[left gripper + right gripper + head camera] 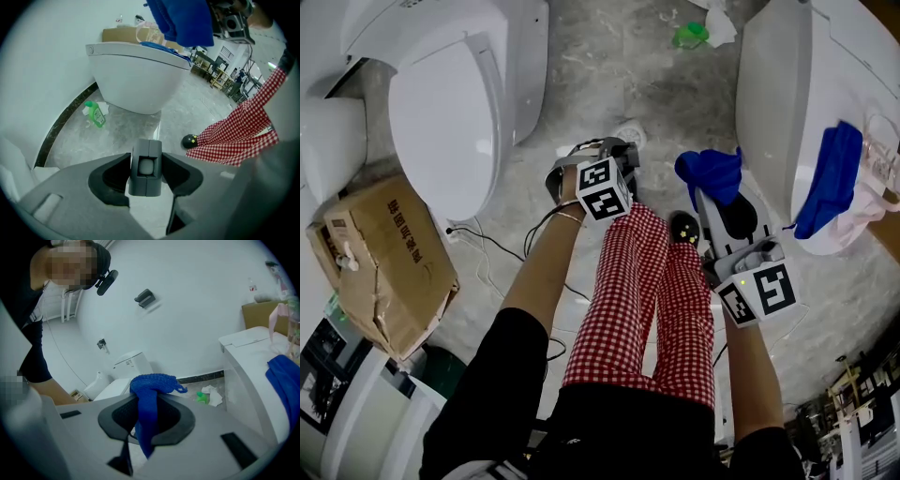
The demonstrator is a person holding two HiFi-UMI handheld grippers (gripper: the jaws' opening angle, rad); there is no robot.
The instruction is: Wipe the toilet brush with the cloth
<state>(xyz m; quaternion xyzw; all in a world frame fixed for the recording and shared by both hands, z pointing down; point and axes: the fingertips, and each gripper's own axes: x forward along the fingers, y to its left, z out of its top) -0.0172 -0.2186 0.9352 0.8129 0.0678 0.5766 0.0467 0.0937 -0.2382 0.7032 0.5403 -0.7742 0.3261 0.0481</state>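
Note:
My right gripper (713, 190) is shut on a blue knitted cloth (711, 173), which bunches above the jaws and hangs down between them in the right gripper view (149, 399). My left gripper (584, 155) is level with it on the left, jaws pressed together (146, 166). A small white rounded piece (146, 166) is pinched between them and looks like the toilet brush handle. The remainder of the brush is hidden. In the left gripper view the blue cloth (185, 21) hangs at the top, above and beyond the jaws.
White toilets stand at left (459, 112) and right (778, 112); a second blue cloth (830, 178) lies on the right one. A cardboard box (384, 262) sits at left, a green bottle (689, 36) on the floor ahead. Red checked trouser legs (647, 300) are directly below.

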